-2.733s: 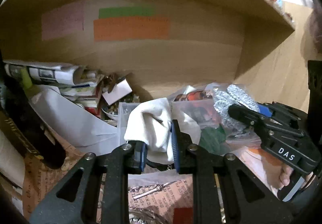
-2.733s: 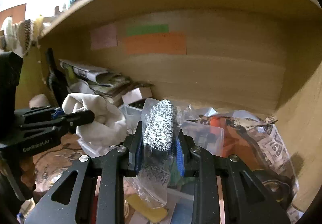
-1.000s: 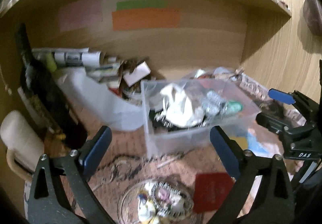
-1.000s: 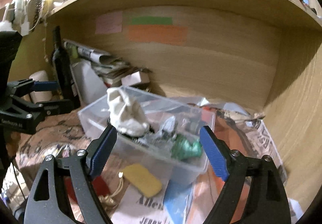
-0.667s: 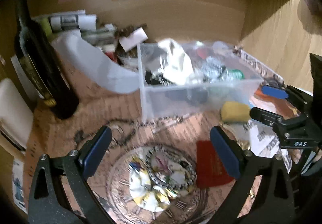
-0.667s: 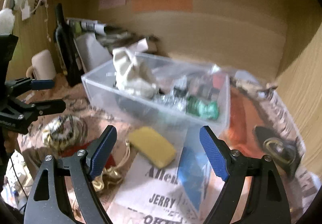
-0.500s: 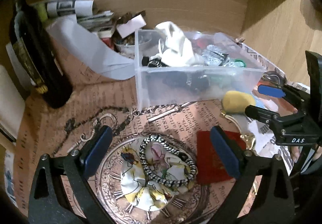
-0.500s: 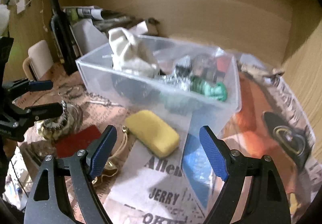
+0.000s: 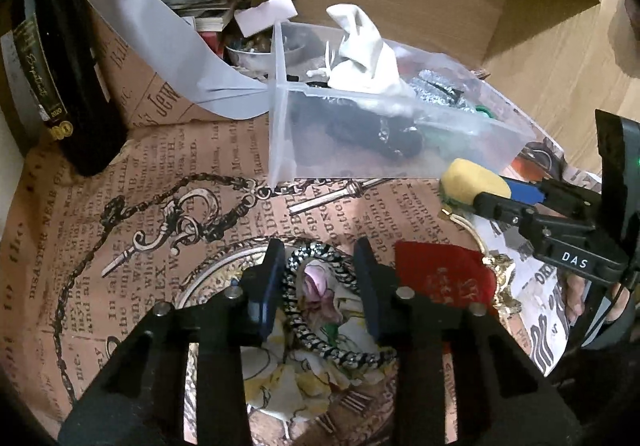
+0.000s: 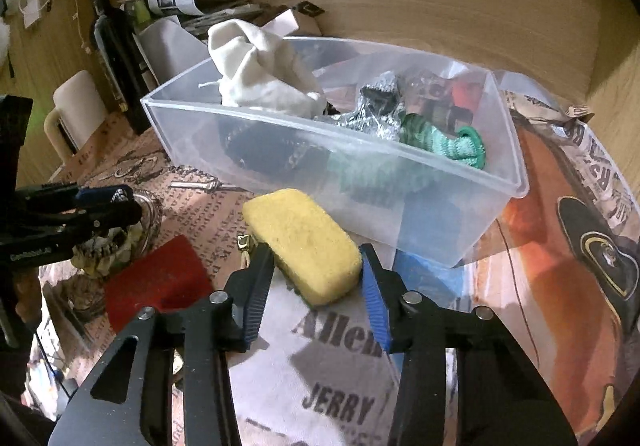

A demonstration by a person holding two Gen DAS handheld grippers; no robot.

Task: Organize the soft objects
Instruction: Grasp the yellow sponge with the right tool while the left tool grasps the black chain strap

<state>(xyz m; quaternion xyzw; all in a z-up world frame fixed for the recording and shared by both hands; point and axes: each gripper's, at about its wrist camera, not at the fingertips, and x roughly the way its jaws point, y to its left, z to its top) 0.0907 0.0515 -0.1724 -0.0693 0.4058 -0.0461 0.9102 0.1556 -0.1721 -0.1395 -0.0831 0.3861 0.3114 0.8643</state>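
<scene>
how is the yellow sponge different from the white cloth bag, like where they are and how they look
The yellow sponge is a smooth rounded block; the white cloth bag is crumpled and bunched.

The sponge lies outside the clear plastic bin, on the paper in front of it; the bag sits inside the bin, rising above its rim.

The right gripper brackets the sponge with its fingers; nothing is at the bag.

Both are soft, single-coloured items.

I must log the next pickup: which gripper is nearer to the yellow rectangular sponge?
Right. The right gripper straddles the yellow rectangular sponge; the left gripper is over the floral scrunchie, apart.
</scene>
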